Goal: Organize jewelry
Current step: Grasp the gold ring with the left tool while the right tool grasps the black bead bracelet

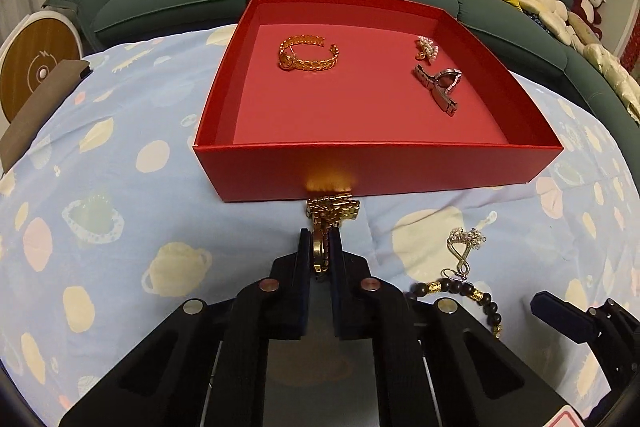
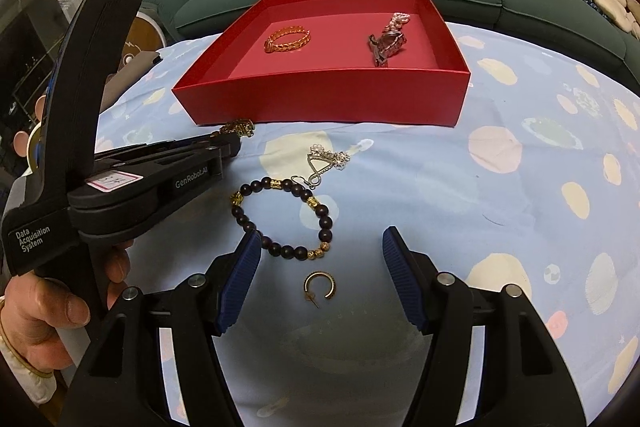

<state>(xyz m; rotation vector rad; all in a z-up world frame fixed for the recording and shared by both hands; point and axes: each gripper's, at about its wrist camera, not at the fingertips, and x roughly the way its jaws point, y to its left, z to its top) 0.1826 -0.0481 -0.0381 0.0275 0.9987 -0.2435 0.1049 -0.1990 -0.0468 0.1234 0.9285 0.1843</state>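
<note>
Fingers of the left gripper (image 1: 320,251) are squeezed tight on a gold watch (image 1: 330,215) lying on the blue spotty cloth (image 1: 120,167), right against the front wall of the red box (image 1: 380,167); I think it goes in there next, beside the gold bangle (image 1: 308,53) and silver watch (image 1: 438,85). Moving right, the dark bead bracelet (image 2: 286,217) and silver necklace (image 2: 326,161) wait on the cloth. Last, the right gripper (image 2: 320,275) has wide jaws around a little gold earring (image 2: 319,286), not touching it. The gold watch's face is hidden between the pads.
</note>
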